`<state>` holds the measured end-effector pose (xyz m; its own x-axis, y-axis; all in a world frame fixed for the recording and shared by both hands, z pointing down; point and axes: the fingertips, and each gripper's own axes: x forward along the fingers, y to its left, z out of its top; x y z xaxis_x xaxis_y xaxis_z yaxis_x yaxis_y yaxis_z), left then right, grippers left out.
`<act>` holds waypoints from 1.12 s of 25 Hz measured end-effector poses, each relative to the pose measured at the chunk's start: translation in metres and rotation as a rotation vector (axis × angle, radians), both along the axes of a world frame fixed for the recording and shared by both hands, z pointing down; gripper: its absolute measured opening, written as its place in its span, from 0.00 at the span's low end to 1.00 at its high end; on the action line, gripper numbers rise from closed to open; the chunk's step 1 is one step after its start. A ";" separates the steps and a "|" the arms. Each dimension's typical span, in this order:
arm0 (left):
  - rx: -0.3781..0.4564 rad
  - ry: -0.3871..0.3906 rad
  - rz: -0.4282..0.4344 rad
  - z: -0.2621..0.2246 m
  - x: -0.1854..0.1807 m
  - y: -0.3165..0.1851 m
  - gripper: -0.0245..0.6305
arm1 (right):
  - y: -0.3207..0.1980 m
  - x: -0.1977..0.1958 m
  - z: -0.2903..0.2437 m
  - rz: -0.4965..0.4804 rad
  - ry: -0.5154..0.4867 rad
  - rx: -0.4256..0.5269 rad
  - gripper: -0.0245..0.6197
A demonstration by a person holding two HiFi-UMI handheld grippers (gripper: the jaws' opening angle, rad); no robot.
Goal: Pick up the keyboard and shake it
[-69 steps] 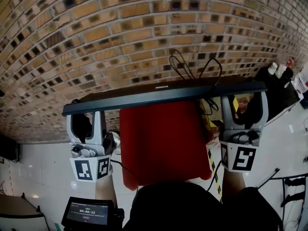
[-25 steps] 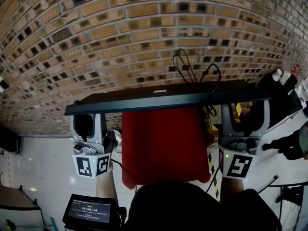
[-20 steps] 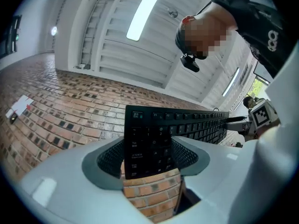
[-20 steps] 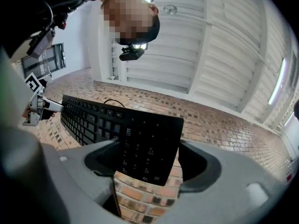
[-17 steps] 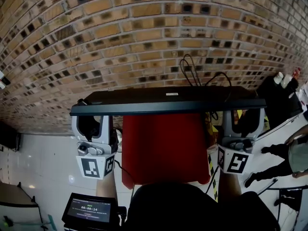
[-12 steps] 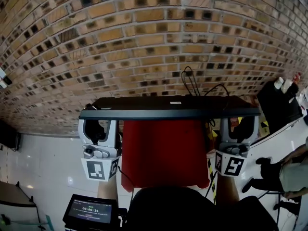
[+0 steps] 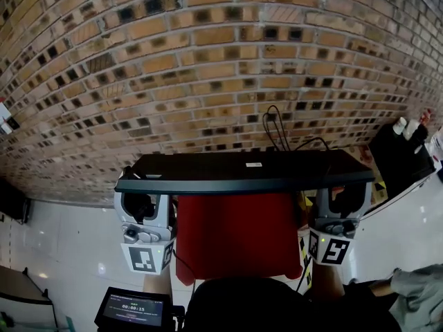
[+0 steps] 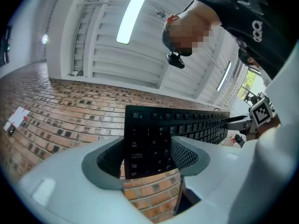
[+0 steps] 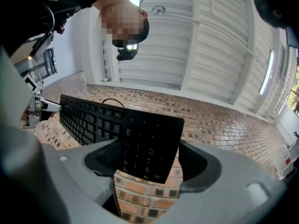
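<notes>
While both grippers clamp its ends, the black keyboard [image 7: 242, 171] hangs level in the air before a brick wall [image 7: 208, 61].

Head view: the left gripper [image 7: 143, 198] holds the keyboard's left end and the right gripper [image 7: 344, 203] its right end. The underside, with a small white label [image 7: 253, 164], faces the camera. A red surface [image 7: 239, 234] lies below the middle, and a black cable [image 7: 278, 124] loops up behind. Left gripper view: the Esc-key end stands between the jaws, keys toward the camera. The jaws are spread wide yet closed on it, mesh pads [image 8: 187, 152] at either side. Right gripper view: the number-pad end sits likewise between that gripper's pads [image 9: 105, 154], gripped the same way.
</notes>
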<state>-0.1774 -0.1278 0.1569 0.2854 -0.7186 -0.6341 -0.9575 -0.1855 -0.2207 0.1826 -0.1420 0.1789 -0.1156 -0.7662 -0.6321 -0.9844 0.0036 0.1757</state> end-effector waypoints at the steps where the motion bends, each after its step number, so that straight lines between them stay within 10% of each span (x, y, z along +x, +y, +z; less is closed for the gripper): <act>1: 0.022 0.002 -0.001 -0.003 0.000 0.005 0.52 | 0.006 -0.001 -0.006 -0.001 0.009 0.030 0.59; 8: 0.089 0.024 -0.017 -0.006 -0.002 0.023 0.52 | 0.019 -0.005 -0.019 -0.013 0.034 0.093 0.59; 28: -0.200 0.049 -0.060 0.097 -0.008 -0.006 0.52 | -0.024 -0.014 0.083 -0.055 0.038 -0.210 0.59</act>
